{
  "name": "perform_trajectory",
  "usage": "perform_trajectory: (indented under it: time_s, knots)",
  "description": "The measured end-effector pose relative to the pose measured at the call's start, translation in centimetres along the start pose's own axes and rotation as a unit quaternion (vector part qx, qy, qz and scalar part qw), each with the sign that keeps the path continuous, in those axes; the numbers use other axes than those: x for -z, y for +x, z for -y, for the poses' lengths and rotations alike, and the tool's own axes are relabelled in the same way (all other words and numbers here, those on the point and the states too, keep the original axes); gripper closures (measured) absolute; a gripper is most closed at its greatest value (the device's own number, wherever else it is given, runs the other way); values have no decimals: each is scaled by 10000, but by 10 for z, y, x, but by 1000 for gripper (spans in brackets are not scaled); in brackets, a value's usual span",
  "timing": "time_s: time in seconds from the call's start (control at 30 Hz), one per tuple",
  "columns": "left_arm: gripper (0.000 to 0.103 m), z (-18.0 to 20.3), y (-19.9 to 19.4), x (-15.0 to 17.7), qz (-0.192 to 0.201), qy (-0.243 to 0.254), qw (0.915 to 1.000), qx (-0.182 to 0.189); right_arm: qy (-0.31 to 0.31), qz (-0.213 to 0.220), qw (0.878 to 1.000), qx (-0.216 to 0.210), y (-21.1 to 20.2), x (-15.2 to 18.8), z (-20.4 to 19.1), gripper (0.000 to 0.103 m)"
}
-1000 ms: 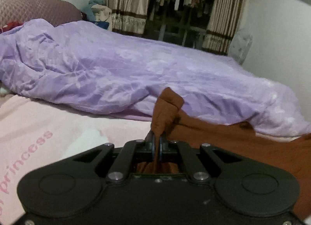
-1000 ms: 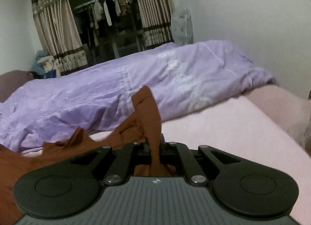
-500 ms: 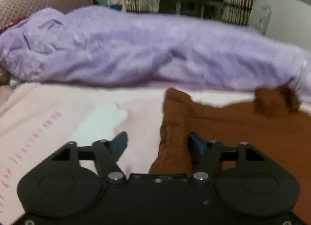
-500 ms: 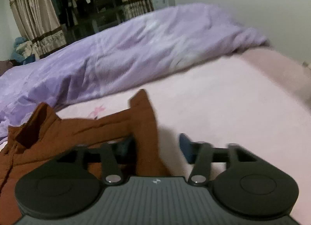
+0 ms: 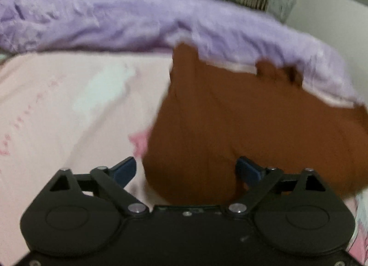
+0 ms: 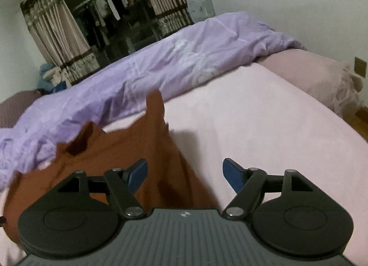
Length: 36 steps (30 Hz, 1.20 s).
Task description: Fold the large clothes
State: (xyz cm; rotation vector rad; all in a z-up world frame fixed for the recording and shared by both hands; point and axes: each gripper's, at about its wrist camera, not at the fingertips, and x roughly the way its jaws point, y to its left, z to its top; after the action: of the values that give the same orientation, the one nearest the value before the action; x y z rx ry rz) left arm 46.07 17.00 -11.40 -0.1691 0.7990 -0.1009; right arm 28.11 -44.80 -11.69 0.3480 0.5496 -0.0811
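Opening at this moment, the left tongs (image 5: pixel 186 168) stood with their blue pads wide apart, and the brown garment (image 5: pixel 241 114) lay between them without either pad pressing on it; the cloth was loose there, not gripped. The right tongs (image 6: pixel 185 174) were likewise opening, their jaws spread, with the garment's edge just inside the left pad and bare pink bed sheet (image 6: pixel 264 128) under the right pad; nothing was pinched. The garment lay on the bed, spread between the two tools, its far edge touching or slightly under the lip of the purple duvet (image 6: pixel 184 59) that was heaped along the back. Judgement: both corners were let go low over the sheet so that the cloth would settle flat where it was laid rather than drop and bunch. One point of cloth (image 6: pixel 155 105) stood up near the duvet in the right wrist view, and a dark hollow (image 6: pixel 78 146), possibly the neck opening, showed to its left; whether it was collar or fold could not be told. The left wrist view was blurred, so fine creases were unreadable. Judgement: the garment looked laid out, or one fold was complete, with smoothing and further folds outstanding.
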Motion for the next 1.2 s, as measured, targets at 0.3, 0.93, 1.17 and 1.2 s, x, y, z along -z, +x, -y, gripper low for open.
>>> perform_trajectory:
  time_s: [0.3, 0.93, 1.17, 1.2]
  knots:
    - [0, -7, 28, 8, -180, -537, 9960, 686, 369, -623, 9970, -290, 41, 18, -1, 1]
    - [76, 22, -189, 42, 1176, -280, 9911, 560, 813, 426, 9881, -1234, -151, 13, 3, 85]
    - [48, -18, -125, 139, -486, -1097, 9919, 407, 1095, -928, 9884, -499, -112, 94, 37, 83]
    - [36, -23, -116, 147, -438, -1249, 9901, 464, 1218, -962, 9868, -469, -104, 102, 41, 80]
